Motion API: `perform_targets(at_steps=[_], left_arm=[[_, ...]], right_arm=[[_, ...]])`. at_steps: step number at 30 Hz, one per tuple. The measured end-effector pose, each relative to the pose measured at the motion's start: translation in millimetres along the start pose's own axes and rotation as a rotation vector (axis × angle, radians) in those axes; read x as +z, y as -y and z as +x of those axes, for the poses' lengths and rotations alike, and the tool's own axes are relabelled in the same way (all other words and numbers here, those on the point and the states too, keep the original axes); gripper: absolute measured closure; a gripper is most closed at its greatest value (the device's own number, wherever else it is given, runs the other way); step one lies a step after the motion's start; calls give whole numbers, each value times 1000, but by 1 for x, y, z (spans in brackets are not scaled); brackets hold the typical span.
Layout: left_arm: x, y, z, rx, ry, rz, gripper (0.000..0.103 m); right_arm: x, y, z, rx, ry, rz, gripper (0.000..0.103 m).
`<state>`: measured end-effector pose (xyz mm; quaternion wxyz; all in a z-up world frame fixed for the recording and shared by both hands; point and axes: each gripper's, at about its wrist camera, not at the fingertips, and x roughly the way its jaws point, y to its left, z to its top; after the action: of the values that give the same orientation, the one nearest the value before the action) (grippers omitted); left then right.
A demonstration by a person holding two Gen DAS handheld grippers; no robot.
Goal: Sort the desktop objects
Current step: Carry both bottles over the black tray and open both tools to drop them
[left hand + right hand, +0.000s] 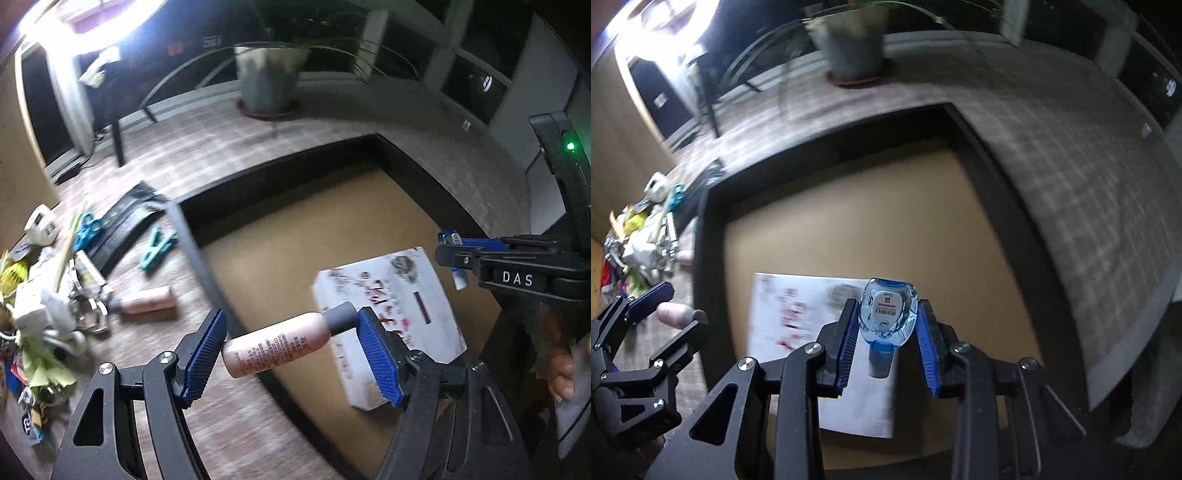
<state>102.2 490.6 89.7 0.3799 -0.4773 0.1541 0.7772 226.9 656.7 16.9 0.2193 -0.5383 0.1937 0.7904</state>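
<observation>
Left tool (pixel 291 356) clamped lengthwise on a pink bottle (pixel 277 345), one pad on its base, the other on its dark grey cap (pixel 341 317); bottle lies crosswise between the pads, above the near-left rim of a dark tray (pixel 184 236). Right tool (pixel 888 343) clamped on a small clear blue bottle (pixel 888 312), label side facing the camera, neck toward the wrist, held over the tray interior.

Both held items look bound for the tray, judging by their position over it; probably the sorting destination. Release not yet made.

Inside the tray, on its tan floor near the front: a white flat box (pixel 388 325) with red print, lying flat.

Left of the tray, on the bench (pixel 258 122): a second pink bottle (pixel 147 301) on its side, teal clips (pixel 157 249), a black pouch (pixel 125 225), and a tangled heap of unsorted items (pixel 40 314) at the left edge — contents too blurred to list.

Bench cover is a grey-beige check cloth. At the far edge, a grey plant pot (pixel 267 79) on a saucer. Room beyond is dark, one bright light upper left.
</observation>
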Motion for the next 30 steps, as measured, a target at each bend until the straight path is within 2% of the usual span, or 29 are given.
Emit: perform_targets(at_steps=[4,13,18,30], left_arm=[[0,15,7,0,-16,30,33],[-2,27,15,3,-51,53,32],[-5,31,11,11,-56,67,31],[-11,-2,-14,22,-19,-8,31]], right_arm=[[-4,16,0,-9,-2,24,72],[-11,15,-2,-9,-2,21,72],[-11,8,-6,-8,-3,7,62],[-7,-28,-14,29,12,-54,62]])
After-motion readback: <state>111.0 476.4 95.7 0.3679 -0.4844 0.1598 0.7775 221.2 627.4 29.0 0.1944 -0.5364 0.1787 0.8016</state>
